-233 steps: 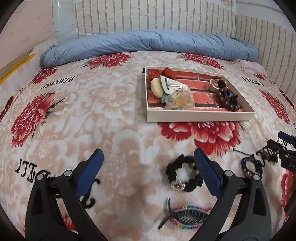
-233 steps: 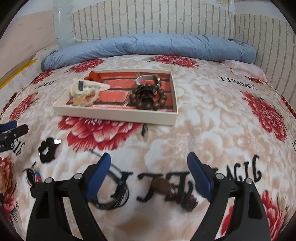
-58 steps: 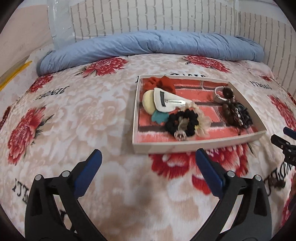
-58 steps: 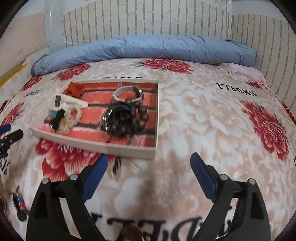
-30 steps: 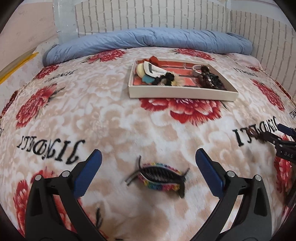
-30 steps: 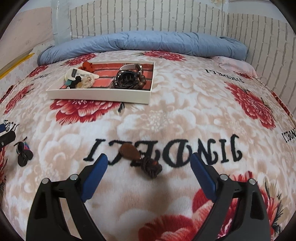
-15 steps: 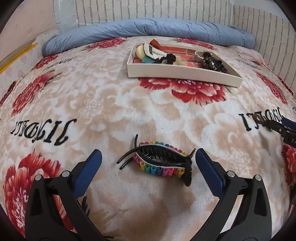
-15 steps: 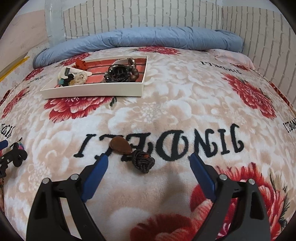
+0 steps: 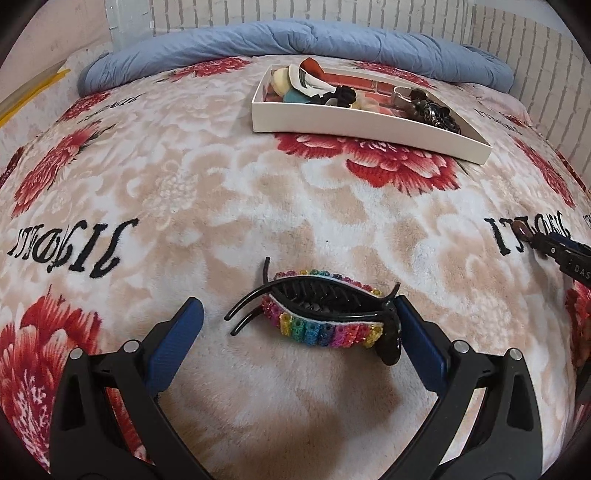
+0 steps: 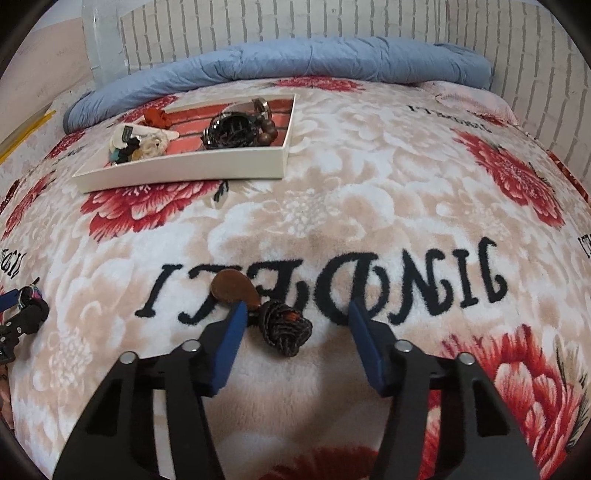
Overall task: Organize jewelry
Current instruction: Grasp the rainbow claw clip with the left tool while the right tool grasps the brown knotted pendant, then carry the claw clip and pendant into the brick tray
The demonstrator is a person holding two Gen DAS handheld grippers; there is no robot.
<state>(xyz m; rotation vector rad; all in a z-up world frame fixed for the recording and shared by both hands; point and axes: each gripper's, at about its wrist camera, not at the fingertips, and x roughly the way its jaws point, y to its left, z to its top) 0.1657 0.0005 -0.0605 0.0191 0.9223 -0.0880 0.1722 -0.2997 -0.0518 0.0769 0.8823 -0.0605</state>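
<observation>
Open blanket (image 9: 229, 206) lies between both tools and the white tray (image 9: 354, 122), whose raised wall bars a low approach, while the rolled blue duvet (image 10: 280, 61) and brick-pattern wall (image 10: 332, 22) close off the bed's far side.

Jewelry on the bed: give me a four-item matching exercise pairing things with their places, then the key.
Things:
1. rainbow hair claw
2. brown pendant with the dark knot
3. black scrunchie
4. blue quilt

Places:
A. in the white tray, among the hair pieces
B. rolled along the far edge of the bed, by the brick-pattern wall
C. on the blanket between the open fingers of the left gripper
D. on the blanket lettering, between the fingers of the right gripper, whose jaws have just been closing but do not yet pinch it

Pairs: 1-C, 2-D, 3-A, 4-B
</observation>
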